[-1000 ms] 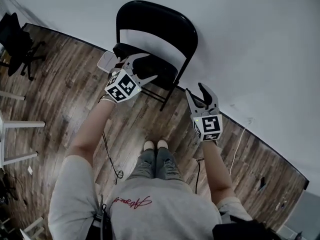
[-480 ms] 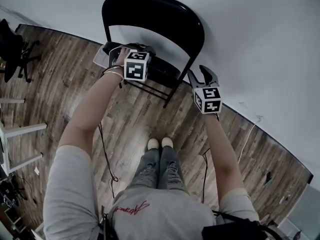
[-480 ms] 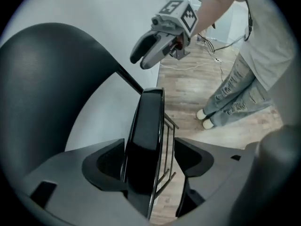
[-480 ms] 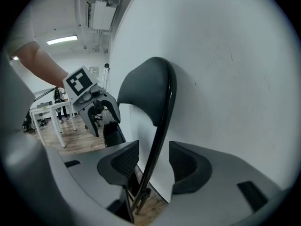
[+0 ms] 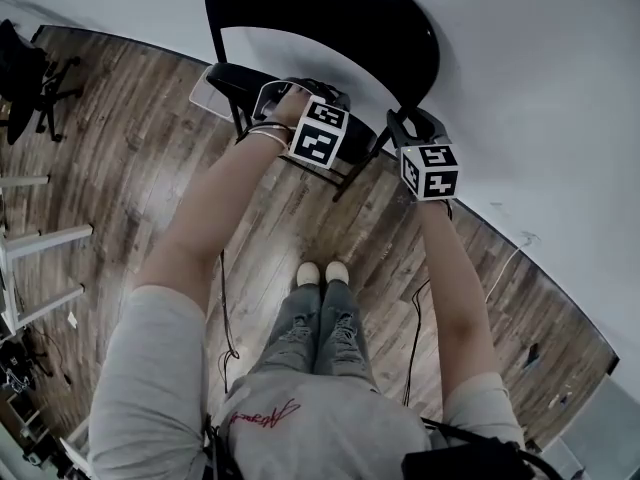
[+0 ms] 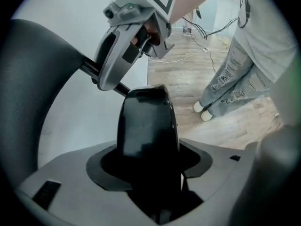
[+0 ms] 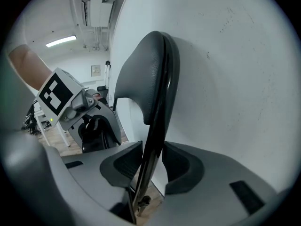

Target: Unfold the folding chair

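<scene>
A black folding chair stands against the white wall, its backrest [image 5: 320,18] at the top of the head view and its seat [image 5: 245,80] below it. My left gripper [image 5: 298,94] points steeply down over the seat's edge [image 6: 148,126]; the edge lies between the wide jaws, and I see no pad pressing on it. My right gripper [image 5: 405,125] is at the chair's right side. Its jaws are closing round the thin frame tube [image 7: 157,126], with a slit of wall still showing beside the tube. Each gripper view shows the other gripper: the right gripper [image 6: 117,55], the left gripper [image 7: 89,121].
The person's feet [image 5: 320,271] stand on the wood floor just in front of the chair. A cable [image 5: 225,318] trails along the floor by the left leg. An office chair [image 5: 30,78] and white table legs [image 5: 40,238] are at the far left. The wall [image 5: 520,68] is right behind the chair.
Both grippers have moved forward and down to the chair. The left one turned downward and came over the seat edge; the right one reached the frame tube and its jaws narrowed.
</scene>
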The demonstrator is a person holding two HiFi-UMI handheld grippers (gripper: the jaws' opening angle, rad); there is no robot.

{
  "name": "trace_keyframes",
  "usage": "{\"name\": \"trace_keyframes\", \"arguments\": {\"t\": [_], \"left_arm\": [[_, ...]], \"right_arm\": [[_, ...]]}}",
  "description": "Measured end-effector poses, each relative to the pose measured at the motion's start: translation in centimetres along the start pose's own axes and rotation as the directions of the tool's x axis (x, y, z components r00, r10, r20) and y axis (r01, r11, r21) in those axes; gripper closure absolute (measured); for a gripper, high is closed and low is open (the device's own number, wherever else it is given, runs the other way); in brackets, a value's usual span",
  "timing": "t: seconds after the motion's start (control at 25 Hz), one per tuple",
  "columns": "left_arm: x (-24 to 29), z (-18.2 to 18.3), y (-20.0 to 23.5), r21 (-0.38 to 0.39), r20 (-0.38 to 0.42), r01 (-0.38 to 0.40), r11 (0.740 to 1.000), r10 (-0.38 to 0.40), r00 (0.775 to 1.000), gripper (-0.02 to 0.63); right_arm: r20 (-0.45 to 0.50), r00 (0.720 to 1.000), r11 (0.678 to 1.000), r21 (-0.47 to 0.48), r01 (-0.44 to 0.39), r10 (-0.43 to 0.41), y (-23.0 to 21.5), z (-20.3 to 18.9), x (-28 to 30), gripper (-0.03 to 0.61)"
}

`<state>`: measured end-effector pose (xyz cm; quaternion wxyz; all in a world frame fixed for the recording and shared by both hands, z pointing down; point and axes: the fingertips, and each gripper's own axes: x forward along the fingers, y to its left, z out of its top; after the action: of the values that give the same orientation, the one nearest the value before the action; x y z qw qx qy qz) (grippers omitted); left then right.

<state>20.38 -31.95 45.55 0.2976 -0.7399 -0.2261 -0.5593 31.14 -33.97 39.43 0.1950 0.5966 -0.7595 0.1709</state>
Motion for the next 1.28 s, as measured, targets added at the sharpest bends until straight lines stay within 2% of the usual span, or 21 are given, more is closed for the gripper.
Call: {"name": "trace_keyframes", "arguments": {"t": [0.04,0.12,0.24,0.28,0.4,0.52,0.64,0.72,0.8,0.92,1.0,1.04,1.08,1.12,1.16,1.2,1.28], "left_arm": [[-0.1,-0.1,0.2,-0.008,-0.008,-0.007,1.000,0.007,1.000,0.311],[-0.3,0.0,0.6,-0.026,-0.012,-0.019,0.999,0.019,1.000,0.411],[-0.5,0.1,0.4,-0.025,-0.008,-0.040,0.999,0.040,0.999,0.437],[-0.6,0.2,0.3,-0.023,-0.006,-0.050,0.998,0.049,0.999,0.440],[-1.0,0.4,-0.8,-0.014,-0.005,-0.095,0.995,0.095,0.996,0.446],[-1.5,0.3,-2.9,-0.001,-0.009,-0.172,0.985,0.172,0.985,0.446],[-1.6,0.6,-5.9,0.014,-0.009,-0.263,0.965,0.263,0.965,0.445],[-1.6,0.8,-7.8,0.023,-0.008,-0.323,0.946,0.323,0.946,0.446],[-1.7,0.8,-9.2,0.033,-0.007,-0.374,0.927,0.374,0.927,0.445],[-1.8,0.8,-10.6,0.047,-0.009,-0.432,0.900,0.433,0.901,0.445],[-1.7,0.9,-11.4,0.052,-0.010,-0.460,0.887,0.461,0.888,0.445],[-1.7,0.9,-12.0,0.053,-0.010,-0.471,0.880,0.472,0.881,0.445],[-1.7,0.9,-12.5,0.053,-0.009,-0.483,0.874,0.484,0.875,0.443],[-1.6,0.9,-13.0,0.052,-0.007,-0.496,0.867,0.497,0.868,0.443],[-1.6,0.9,-13.6,0.050,-0.003,-0.508,0.860,0.509,0.861,0.443],[-1.4,1.0,-14.4,0.046,0.003,-0.518,0.854,0.519,0.855,0.443],[-1.2,1.1,-16.1,0.063,0.004,-0.545,0.836,0.546,0.838,0.444]], "right_arm": [[0.016,1.000,1.000,0.015,-0.013,0.013,0.0,0.2,0.2,0.439],[0.082,0.996,0.996,0.073,-0.050,0.044,0.1,0.6,0.6,0.448],[0.161,0.985,0.982,0.165,-0.088,0.061,0.1,1.2,1.2,0.467],[0.162,0.985,0.981,0.172,-0.087,0.059,0.0,1.2,1.3,0.497],[0.147,0.987,0.982,0.164,-0.094,0.070,0.2,1.2,1.2,0.499],[0.130,0.989,0.980,0.175,-0.097,0.074,0.7,0.9,1.2,0.499],[0.132,0.989,0.977,0.194,-0.086,0.061,1.0,0.2,1.1,0.499],[0.141,0.989,0.982,0.181,-0.055,0.030,1.2,-0.2,1.0,0.499],[0.180,0.983,0.989,0.151,0.008,-0.036,1.2,-0.3,0.6,0.494],[0.298,0.943,0.984,0.140,0.112,-0.150,0.8,-0.2,-1.3,0.438],[0.344,0.919,0.979,0.122,0.161,-0.194,1.7,-0.9,-3.3,0.438],[0.355,0.916,0.983,0.079,0.167,-0.184,3.2,-1.2,-4.4,0.440],[0.365,0.919,0.988,0.015,0.154,-0.149,5.4,-1.4,-5.4,0.480],[0.377,0.921,0.991,-0.055,0.126,-0.096,8.2,-1.3,-6.3,0.548],[0.395,0.918,0.990,-0.109,0.086,-0.036,11.2,-1.0,-7.1,0.549],[0.416,0.909,0.990,-0.137,0.042,0.019,14.1,-0.7,-7.8,0.552],[0.436,0.896,0.992,-0.119,-0.036,0.085,18.5,-1.1,-8.6,0.552]]}}
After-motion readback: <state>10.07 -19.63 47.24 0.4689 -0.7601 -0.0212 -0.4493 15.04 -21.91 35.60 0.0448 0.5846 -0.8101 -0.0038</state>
